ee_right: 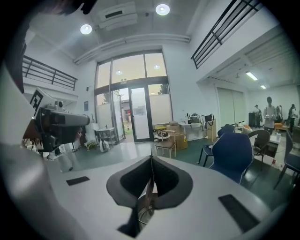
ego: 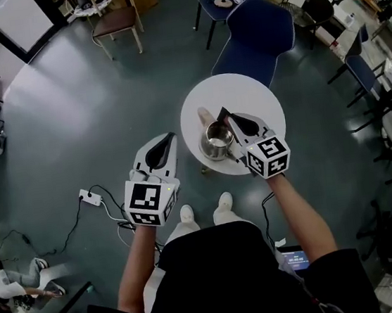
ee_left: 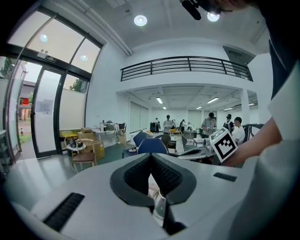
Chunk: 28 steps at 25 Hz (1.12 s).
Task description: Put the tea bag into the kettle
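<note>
We are pinching the tea bag (ee_right: 149,187) in the right gripper (ego: 227,120). Its jaws are pressed together on the bag's upper part, and the bag is hanging straight down between them. The bag is hanging directly above the open mouth of the kettle (ego: 217,142), which is standing on the round white table (ego: 245,93). We cannot tell from the pictures whether the bag's lower end is touching the rim.

The left gripper (ego: 169,143) is hovering off the table, to the left of the kettle and apart from it. Its jaws are closed at the tips. A pale shape is showing in the gap below them, and we cannot identify it.

We are judging the task as well advanced: the bag is gripped and positioned over the kettle. The remaining steps are lowering the bag into the opening and spreading the right jaws to release it.
</note>
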{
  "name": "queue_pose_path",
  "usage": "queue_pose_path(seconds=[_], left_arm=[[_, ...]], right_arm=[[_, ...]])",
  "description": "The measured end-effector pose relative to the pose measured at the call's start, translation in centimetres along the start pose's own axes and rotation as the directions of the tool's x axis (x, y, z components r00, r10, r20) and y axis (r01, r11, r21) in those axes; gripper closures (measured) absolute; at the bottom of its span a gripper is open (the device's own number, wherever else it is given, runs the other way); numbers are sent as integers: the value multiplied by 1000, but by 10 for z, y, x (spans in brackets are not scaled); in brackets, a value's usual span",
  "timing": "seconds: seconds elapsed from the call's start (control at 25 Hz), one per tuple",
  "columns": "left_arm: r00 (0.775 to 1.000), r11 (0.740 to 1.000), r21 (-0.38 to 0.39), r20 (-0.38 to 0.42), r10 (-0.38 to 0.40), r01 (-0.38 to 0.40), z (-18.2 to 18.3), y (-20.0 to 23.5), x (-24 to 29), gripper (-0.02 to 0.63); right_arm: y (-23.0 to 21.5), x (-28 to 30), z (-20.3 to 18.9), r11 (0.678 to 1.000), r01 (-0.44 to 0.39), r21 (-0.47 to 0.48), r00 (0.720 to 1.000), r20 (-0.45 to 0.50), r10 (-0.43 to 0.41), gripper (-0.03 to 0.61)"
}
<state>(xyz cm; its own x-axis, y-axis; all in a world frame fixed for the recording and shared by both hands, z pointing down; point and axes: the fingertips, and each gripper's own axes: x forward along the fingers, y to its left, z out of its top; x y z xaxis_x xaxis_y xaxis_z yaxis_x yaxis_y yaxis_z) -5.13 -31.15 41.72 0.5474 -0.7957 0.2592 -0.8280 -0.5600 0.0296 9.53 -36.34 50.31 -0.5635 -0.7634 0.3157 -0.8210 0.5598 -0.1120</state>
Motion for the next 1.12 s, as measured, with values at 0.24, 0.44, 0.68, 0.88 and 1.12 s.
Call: queue_pose_path(seconds=[0.24,0.44,0.68,0.88,1.12], left_arm=[[998,998,-8,-27,59,-59,-10,11,1,598],[994,995,-3,-44,97,-97,-12,16,-1,598],[991,993,-1,-65,117,-117,-18,15,-3,598],[989,992,0,-79,123,-123,-24,10,-1,598],[987,991,2,-97,130,-131,-31,4,0,598]], right_arm=[[-3,27,-30,998,-56,-17,997,-44,55,558],[-4,40,-50,996,-88,-27,994,-66,86,558],[-3,48,-71,994,-112,-19,989,-99,110,558],[-5,52,-82,992,-126,-13,988,-96,124,558],[-3,59,-89,988,-150,-22,985,-89,148,558]])
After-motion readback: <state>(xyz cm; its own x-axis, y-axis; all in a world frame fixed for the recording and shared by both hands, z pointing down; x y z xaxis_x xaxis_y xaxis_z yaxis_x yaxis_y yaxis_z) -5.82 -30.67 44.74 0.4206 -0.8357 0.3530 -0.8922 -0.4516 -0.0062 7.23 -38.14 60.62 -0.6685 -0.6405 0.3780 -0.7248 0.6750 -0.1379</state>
